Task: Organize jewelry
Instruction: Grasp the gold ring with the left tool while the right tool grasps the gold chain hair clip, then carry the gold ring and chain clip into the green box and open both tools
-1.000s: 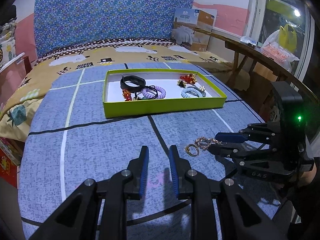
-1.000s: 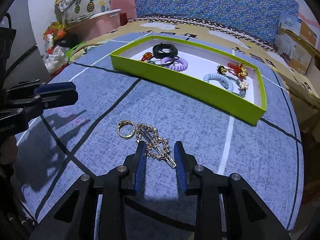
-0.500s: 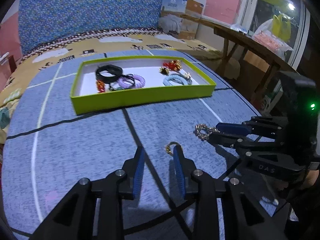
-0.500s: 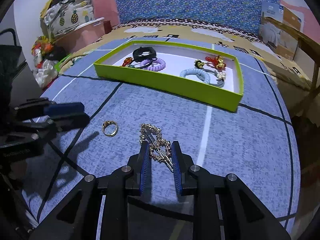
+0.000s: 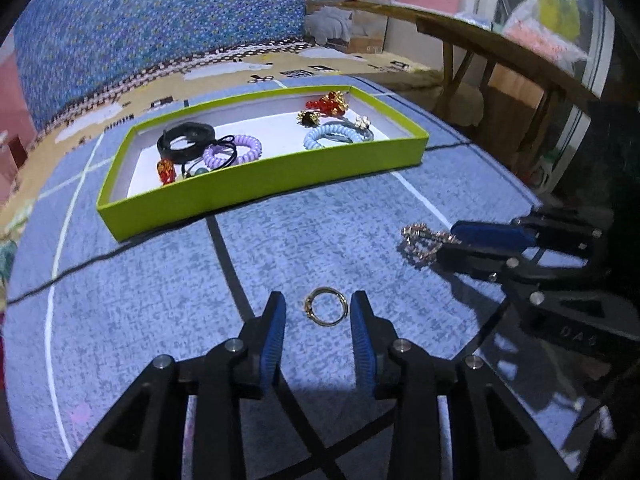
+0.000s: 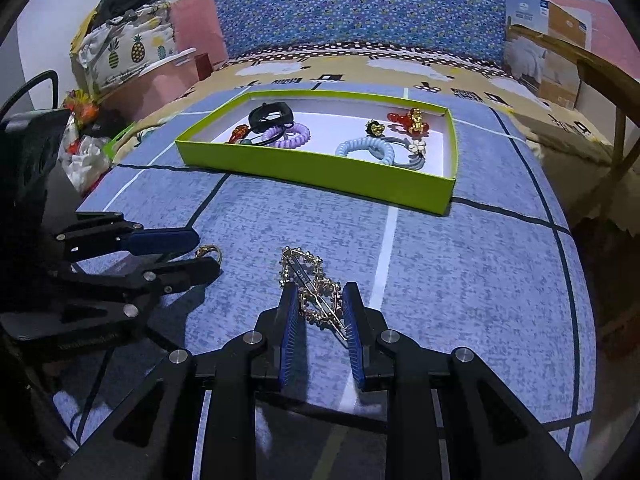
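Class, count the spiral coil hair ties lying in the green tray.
2. A purple coil hair tie sits toward the tray's left end; a light-blue coil hair tie toward its right. Others may be hidden.

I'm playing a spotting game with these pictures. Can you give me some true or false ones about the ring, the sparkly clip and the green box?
1. The gold ring lies on the blue cloth, between the open jaws of the left gripper. True.
2. The sparkly hair clip is already inside the green box. False: it is outside the box, between the jaws of the right gripper.
3. A purple spiral hair tie sits in the box. True.
4. The box has a lid on it. False: it is open on top, with everything inside showing.
5. The ring is touching the hair clip. False: they are apart, one at each gripper.
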Demonstrator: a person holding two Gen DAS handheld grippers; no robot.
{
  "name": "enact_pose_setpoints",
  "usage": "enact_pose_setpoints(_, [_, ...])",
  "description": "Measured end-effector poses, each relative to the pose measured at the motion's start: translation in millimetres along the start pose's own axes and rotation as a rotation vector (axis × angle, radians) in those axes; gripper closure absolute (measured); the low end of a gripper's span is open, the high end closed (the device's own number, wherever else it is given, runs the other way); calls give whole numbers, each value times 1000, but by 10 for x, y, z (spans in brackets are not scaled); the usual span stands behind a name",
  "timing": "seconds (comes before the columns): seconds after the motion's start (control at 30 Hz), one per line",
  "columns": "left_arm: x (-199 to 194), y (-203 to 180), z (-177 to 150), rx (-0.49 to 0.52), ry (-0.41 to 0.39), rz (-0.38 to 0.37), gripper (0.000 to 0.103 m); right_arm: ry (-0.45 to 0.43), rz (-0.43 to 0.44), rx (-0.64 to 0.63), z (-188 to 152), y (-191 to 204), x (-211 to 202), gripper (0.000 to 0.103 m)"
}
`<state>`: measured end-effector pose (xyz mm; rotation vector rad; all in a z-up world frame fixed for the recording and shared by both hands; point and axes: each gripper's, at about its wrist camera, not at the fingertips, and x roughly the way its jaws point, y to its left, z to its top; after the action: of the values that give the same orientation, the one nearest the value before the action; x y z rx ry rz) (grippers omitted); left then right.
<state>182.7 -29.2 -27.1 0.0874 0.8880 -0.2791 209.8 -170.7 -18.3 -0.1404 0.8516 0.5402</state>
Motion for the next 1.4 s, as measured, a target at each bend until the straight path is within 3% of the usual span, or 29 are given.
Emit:
enact_pose_setpoints(0.07, [6,-49,1,30,3,26,68,-3,0,2,-5,-5,-12,80])
enact_pose_setpoints(0.17, [-4,-76,-6,51,2,16,79,-6,-1,5,-11,-10,-24,80])
enact_pose_setpoints(0.4, [-39,-24,-11,30,-12,-17,80,-18,-8,23,-23,-52,-71,80])
enact_pose_setpoints(0.67, [-226,49,36,-7,-86,-31,80,-55,-9,59,7,-123,-162,80])
enact_pose_setpoints(1.03, [-394,368,320,-75,-192,-1,80,-115,-11,85,276,-163,-255,80])
enact_pose_setpoints(1.4, [-312,839,668,-113,-246,63,80,-138,-1,75,710,-186,-59,80])
